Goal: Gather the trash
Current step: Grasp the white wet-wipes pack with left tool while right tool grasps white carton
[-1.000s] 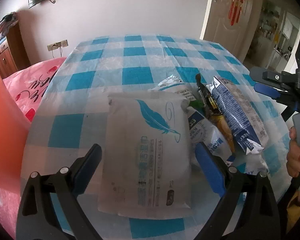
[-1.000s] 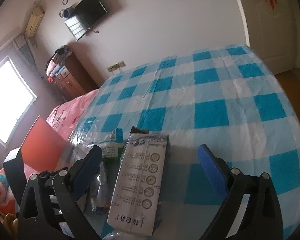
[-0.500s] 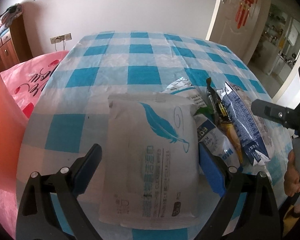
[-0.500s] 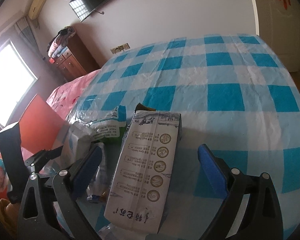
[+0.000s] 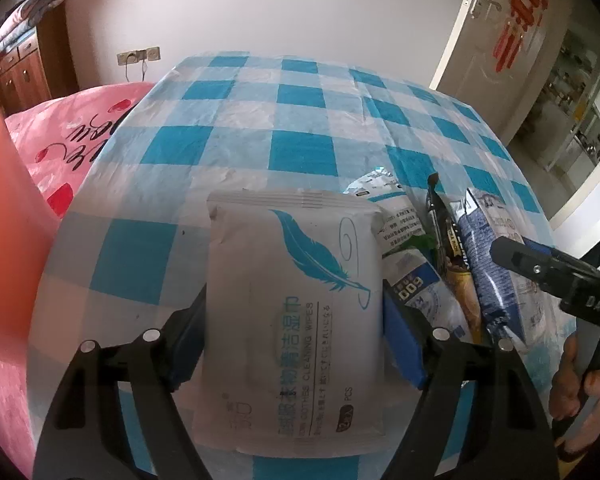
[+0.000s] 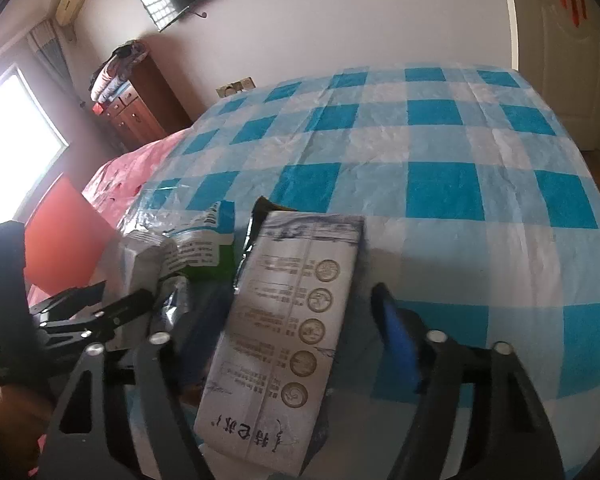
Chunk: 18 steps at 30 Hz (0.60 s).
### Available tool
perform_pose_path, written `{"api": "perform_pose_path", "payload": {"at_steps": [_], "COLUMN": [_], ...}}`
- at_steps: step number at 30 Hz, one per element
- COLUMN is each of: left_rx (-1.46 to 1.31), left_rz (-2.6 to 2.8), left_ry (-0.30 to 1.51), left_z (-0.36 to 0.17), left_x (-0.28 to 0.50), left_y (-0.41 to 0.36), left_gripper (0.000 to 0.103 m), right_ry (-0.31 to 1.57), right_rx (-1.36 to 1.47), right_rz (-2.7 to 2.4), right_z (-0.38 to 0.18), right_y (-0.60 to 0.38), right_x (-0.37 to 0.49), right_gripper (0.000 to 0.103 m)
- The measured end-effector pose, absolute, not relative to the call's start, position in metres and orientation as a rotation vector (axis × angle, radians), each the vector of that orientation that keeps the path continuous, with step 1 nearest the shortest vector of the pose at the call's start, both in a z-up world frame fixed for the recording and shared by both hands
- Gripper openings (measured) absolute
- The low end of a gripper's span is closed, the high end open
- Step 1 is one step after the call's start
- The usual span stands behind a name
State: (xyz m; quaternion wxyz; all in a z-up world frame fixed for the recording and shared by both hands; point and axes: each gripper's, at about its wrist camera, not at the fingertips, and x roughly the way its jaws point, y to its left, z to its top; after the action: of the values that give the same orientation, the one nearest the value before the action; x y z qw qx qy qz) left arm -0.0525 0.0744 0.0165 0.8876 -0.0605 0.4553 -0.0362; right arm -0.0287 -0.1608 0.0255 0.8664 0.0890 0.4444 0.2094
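A white wet-wipes pack with a blue feather lies on the blue checked tablecloth. My left gripper is shut on its two sides. To its right lie several wrappers: a blue and white packet, a dark thin wrapper and a white crumpled one. In the right wrist view a grey-white printed carton lies between my right gripper's blurred fingers, which are closing around it; a gap still shows on the right side.
A pink quilt and an orange panel lie left of the table. A wooden dresser stands by the wall. A door is at the far right. The far tablecloth carries nothing.
My left gripper's fingers have closed in onto the wipes pack. My right gripper's fingers have moved inward toward the carton and show motion blur. Both grippers moved closer to the trash.
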Motion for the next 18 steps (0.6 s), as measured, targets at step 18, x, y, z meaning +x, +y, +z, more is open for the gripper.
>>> {"api": "perform_pose_path", "payload": {"at_steps": [18], "left_rx": [-0.174], "left_rz": [-0.082], "left_ry": [0.928], "left_z": [0.027], "left_x": [-0.059], "left_y": [0.08], "left_gripper": [0.077], "right_ry": [0.943], "right_rx": [0.038], "right_rz": [0.386], "right_z": [0.016], "right_y": [-0.142], "right_x": [-0.026], "right_gripper": [0.087]}}
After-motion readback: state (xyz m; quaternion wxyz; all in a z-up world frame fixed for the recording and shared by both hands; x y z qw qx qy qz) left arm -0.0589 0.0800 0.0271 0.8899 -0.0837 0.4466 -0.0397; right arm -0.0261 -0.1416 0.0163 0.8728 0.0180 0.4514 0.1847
